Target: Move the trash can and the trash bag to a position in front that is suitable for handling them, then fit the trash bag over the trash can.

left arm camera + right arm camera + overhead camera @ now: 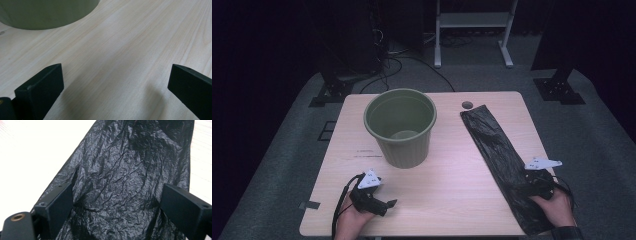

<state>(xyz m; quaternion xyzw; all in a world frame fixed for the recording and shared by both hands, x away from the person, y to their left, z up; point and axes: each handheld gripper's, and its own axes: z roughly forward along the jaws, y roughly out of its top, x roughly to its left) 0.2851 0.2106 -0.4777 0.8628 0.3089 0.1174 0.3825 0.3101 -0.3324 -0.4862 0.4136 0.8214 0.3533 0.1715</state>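
Two grippers open, nothing held | right gripper (117, 202) fingers (58, 205) wide astride black bin bag (502, 160), flat on bench (452, 190) right of green bin (401, 125) | left gripper (115, 87) idle | bag judged light, limp, slippery; pinch a raised crease near end.

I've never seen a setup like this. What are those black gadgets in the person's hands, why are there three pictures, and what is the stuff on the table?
A person holds a hand-held clamp with two black jaws in each hand. The high view looks down on the wooden table; the other two pictures come from small cameras riding on each clamp.

The left gripper rests open on bare wood near a green bin, holding nothing. The right gripper hovers with its jaws wide open over a flat, crinkled black plastic bag, which lies along the table's right side. The bag shows between the jaws, but it is not yet gripped.
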